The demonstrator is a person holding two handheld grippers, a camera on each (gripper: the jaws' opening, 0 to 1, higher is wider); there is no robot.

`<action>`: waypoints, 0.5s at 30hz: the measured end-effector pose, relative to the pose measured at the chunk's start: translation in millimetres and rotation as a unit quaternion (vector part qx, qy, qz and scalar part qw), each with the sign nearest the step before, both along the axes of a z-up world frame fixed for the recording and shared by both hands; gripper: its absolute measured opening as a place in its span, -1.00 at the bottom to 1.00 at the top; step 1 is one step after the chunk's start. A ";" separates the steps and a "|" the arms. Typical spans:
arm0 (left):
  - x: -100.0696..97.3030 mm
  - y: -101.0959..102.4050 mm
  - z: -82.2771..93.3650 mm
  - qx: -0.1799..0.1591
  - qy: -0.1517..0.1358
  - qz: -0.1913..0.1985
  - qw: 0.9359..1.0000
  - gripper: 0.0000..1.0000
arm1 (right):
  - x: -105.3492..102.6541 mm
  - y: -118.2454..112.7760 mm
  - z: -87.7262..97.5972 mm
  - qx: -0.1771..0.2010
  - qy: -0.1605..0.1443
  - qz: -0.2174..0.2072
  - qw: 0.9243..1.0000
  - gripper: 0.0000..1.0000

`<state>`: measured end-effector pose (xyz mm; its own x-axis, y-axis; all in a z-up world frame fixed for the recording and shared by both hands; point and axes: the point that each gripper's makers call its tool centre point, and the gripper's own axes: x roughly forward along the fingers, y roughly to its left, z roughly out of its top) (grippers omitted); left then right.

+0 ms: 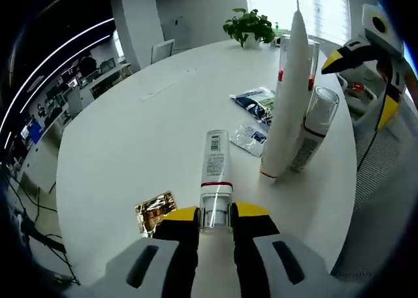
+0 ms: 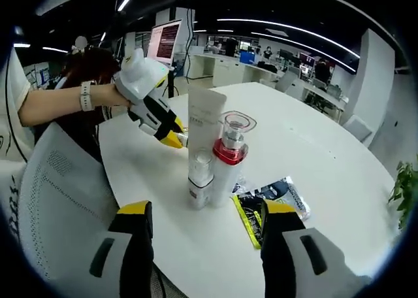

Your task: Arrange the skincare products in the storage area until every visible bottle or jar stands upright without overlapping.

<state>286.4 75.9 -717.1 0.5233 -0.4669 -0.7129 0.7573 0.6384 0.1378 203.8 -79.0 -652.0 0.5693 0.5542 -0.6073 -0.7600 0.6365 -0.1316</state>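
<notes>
Gripping a lying bottle (image 1: 215, 174) by its clear cap, the left gripper (image 1: 215, 218) is holding it on the table (image 1: 130, 134), probably to stand it beside the upright tube (image 1: 287, 95) and bottles, while the right gripper (image 2: 208, 226) is waiting wide and empty near the red-collared bottle (image 2: 228, 161).
</notes>
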 end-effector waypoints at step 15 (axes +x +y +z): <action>-34.6 8.5 10.3 0.040 -0.005 -0.026 0.999 -0.64 | -28.9 37.7 14.6 0.016 -0.014 0.072 0.997 0.10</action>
<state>251.8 84.4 -706.8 0.5069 -0.4365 -0.7433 0.7879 0.5844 0.1942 174.9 -41.4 -637.4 0.4995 0.6500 -0.5728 -0.8399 0.5254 -0.1362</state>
